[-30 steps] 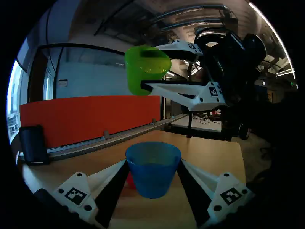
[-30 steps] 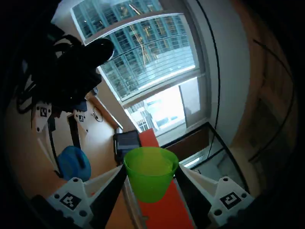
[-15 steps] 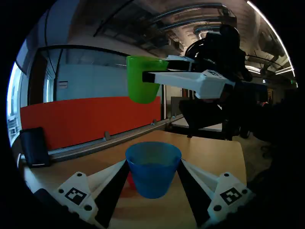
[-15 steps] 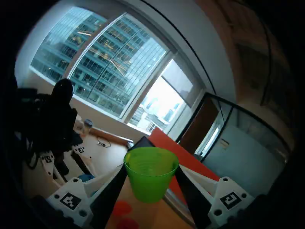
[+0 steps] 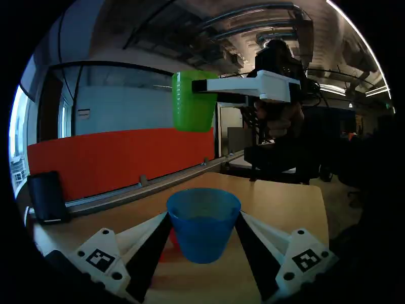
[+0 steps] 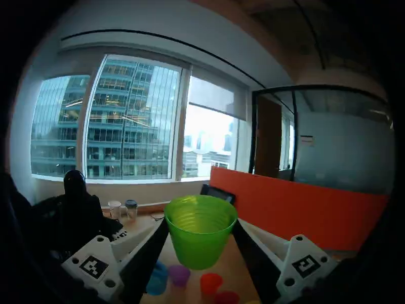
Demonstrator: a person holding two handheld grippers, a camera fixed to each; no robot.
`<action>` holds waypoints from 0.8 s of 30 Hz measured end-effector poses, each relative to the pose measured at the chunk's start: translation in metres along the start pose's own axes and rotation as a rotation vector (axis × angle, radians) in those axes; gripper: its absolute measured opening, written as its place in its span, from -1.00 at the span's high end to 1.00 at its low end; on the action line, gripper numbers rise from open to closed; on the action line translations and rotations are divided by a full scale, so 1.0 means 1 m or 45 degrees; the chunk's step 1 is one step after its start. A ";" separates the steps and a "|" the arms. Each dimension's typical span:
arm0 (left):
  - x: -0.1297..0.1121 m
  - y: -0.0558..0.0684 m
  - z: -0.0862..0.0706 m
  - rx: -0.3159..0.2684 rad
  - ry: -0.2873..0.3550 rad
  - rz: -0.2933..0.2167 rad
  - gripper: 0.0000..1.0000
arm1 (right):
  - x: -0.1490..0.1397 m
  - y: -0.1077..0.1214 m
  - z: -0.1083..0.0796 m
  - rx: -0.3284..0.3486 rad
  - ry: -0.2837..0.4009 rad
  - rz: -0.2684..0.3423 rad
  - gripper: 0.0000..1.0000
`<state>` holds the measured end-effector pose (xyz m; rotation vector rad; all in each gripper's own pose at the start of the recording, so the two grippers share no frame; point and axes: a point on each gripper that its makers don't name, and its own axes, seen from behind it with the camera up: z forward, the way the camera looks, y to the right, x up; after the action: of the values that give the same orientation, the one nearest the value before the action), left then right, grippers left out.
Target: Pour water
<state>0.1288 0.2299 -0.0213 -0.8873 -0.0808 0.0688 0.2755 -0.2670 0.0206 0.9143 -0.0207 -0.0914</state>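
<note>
A blue cup (image 5: 203,228) stands upright between my left gripper's (image 5: 203,219) white fingers, which are shut on its sides; a liquid line shows partway up inside it. Above and beyond it hangs a green cup (image 5: 193,107), upright, with my right gripper (image 5: 196,89) shut on it near the rim and a hand behind. In the right gripper view the green cup (image 6: 201,230) sits clamped between my right gripper's (image 6: 201,226) fingers, its inside looking empty. A blue cup (image 6: 158,277) shows low on the table beneath it.
The wooden table (image 5: 283,202) ends at an orange partition (image 5: 116,157), with a black device (image 5: 48,195) standing at the left. Small purple (image 6: 178,275), orange (image 6: 210,282) and red (image 6: 228,297) cups sit on the table. Two jars (image 6: 121,207) stand by the window.
The right gripper has rolled the green cup from tilted on its side back to upright and level, slightly higher. The left gripper and blue cup have stayed still.
</note>
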 end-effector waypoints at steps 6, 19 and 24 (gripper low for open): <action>-0.001 -0.003 -0.003 0.016 -0.007 0.010 -0.70 | -0.005 0.009 -0.005 -0.033 -0.015 -0.016 -0.81; -0.006 -0.023 -0.017 0.075 -0.023 0.014 -0.70 | -0.016 0.033 -0.029 -0.108 -0.037 -0.029 -0.81; -0.009 -0.033 -0.024 0.104 -0.040 0.024 -0.70 | -0.023 0.044 -0.041 -0.141 -0.047 -0.029 -0.81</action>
<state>0.1232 0.1895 -0.0115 -0.8053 -0.0979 0.1031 0.2577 -0.2056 0.0305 0.8025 -0.0392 -0.1291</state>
